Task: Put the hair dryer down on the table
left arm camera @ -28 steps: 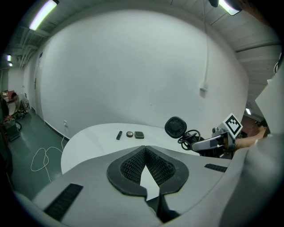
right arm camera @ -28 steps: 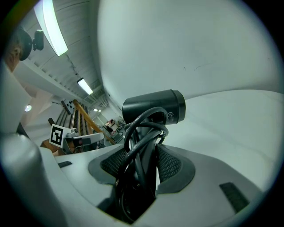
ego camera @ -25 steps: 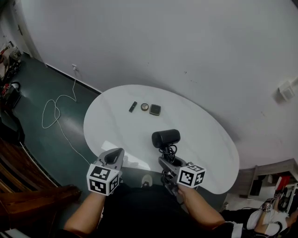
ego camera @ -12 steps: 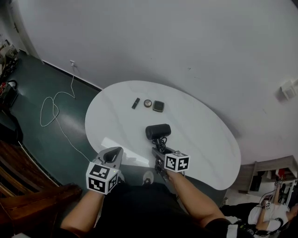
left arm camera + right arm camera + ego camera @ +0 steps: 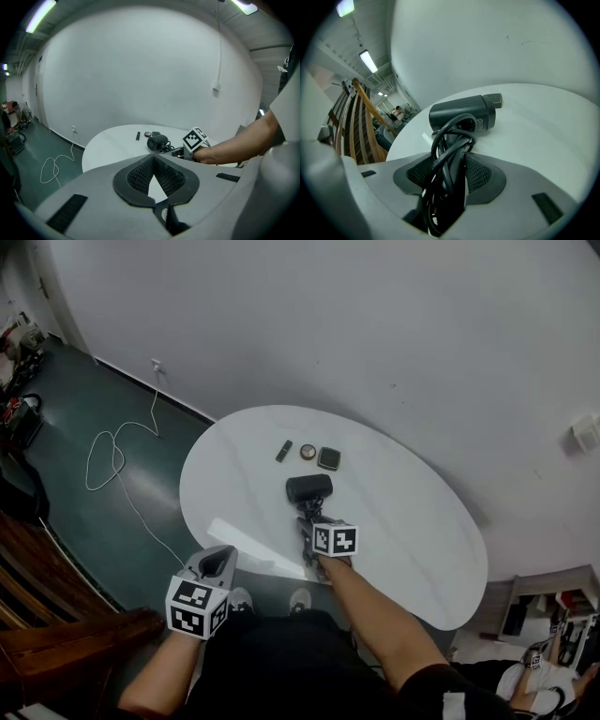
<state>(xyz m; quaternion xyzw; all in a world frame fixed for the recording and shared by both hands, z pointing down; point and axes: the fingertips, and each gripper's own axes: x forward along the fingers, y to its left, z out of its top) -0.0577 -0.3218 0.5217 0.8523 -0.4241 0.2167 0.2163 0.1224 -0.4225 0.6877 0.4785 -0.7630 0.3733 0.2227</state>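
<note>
Hair dryer (image 5: 308, 487) hanging low at the table (image 5: 412, 521), not yet released

The right gripper (image 5: 307, 519) is clamping the dryer's handle and its wound cord between its jaws. The barrel is lying sideways at or just above the white top (whether it is touching, I cannot tell), near three small items (image 5: 307, 452) at the far edge. The left gripper (image 5: 217, 561) is hanging off the near edge, jaws together on nothing. By my reading, what is remaining is resting the dryer fully on the top and opening the right jaws.
</note>
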